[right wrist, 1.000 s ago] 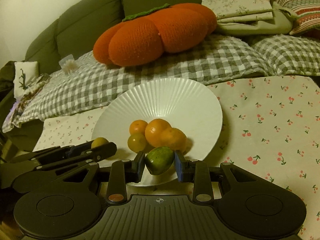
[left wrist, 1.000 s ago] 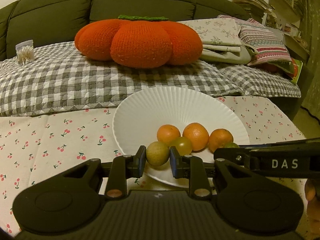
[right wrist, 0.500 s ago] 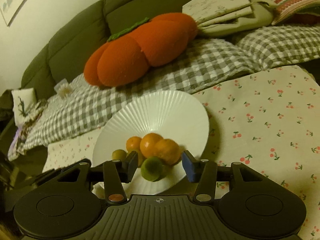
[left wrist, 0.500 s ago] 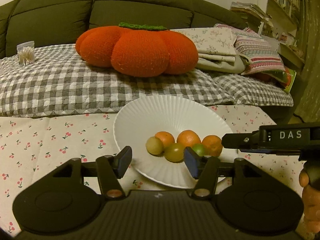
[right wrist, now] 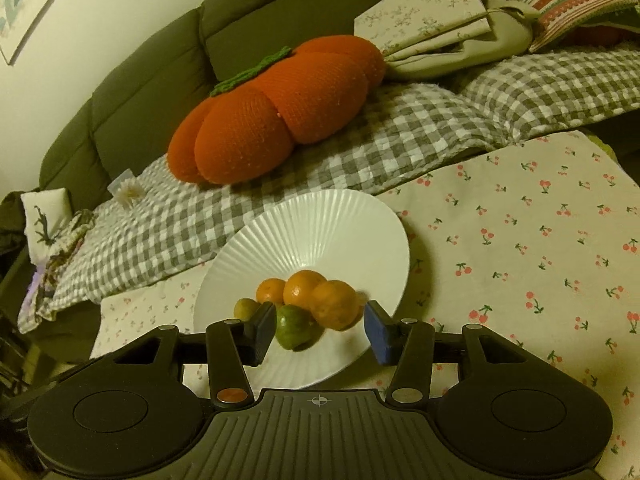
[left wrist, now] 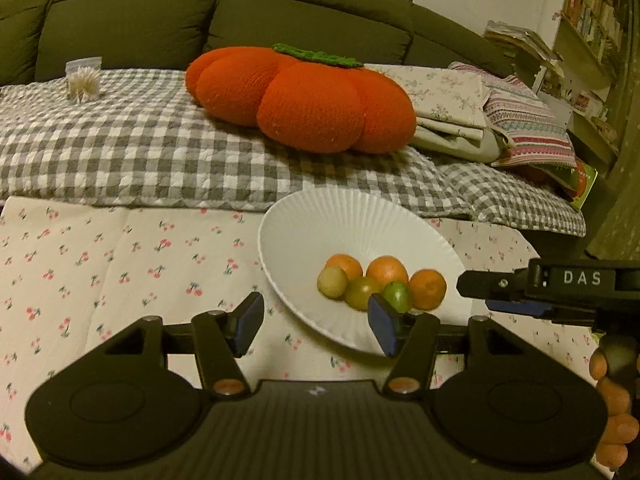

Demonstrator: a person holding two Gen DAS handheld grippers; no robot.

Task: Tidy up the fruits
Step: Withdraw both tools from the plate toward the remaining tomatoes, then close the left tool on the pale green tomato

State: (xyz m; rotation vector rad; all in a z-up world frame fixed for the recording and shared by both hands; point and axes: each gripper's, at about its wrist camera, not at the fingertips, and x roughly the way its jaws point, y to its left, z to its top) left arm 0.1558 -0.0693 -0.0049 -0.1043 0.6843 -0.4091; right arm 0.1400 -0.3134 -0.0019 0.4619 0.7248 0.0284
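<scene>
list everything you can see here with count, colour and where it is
plate: 1, white ribbed, on the cherry-print cloth
oranges: 3, orange, on the plate
green fruits: 3, yellow-green to green, in front of the oranges
cherry-print cloth: 1, cream with red cherries, under the plate
pumpkin cushion: 1, orange, green top, on the checked blanket
checked blanket: 1, grey and white, on the sofa
sofa: 1, dark green, at the back
folded linens: a pile, floral and striped, right of the cushion
left gripper: 1, black, open, empty
right gripper: 1, black, open, empty
</scene>
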